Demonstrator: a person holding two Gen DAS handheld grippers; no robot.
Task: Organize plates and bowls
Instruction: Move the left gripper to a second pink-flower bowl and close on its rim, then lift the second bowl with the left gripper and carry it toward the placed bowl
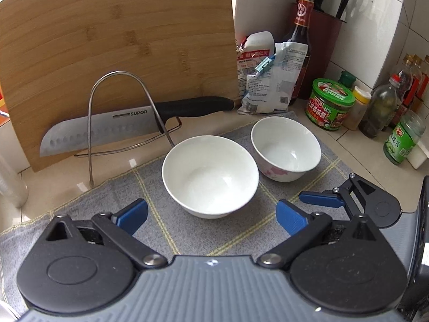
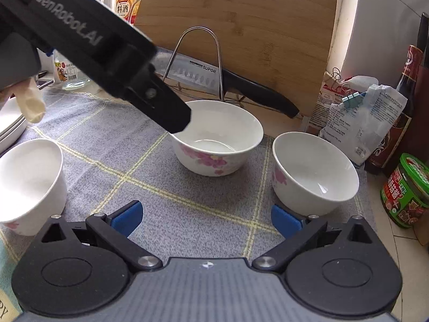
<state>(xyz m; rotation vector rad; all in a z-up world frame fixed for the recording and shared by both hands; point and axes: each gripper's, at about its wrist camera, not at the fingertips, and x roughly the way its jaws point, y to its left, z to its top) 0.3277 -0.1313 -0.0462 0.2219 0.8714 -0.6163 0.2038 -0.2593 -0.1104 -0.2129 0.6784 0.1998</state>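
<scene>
Three white bowls with pink flowers stand on a grey checked cloth (image 2: 139, 147). The middle bowl (image 1: 210, 175) (image 2: 217, 136) sits just ahead of my left gripper (image 1: 211, 218), which is open and empty. The right bowl (image 1: 285, 147) (image 2: 315, 171) stands beside it. My right gripper (image 2: 206, 218) is open and empty, near that bowl; it also shows in the left wrist view (image 1: 321, 200). A third bowl (image 2: 29, 182) stands at the left. Stacked white plates (image 2: 10, 126) lie at the far left edge.
A bamboo cutting board (image 1: 115, 53) leans at the back behind a wire rack (image 1: 120, 123) holding a knife (image 1: 107, 131). Bags (image 1: 270, 80), a sauce bottle (image 1: 301, 45), jars (image 1: 331, 104) and a knife block (image 1: 325, 48) crowd the right side.
</scene>
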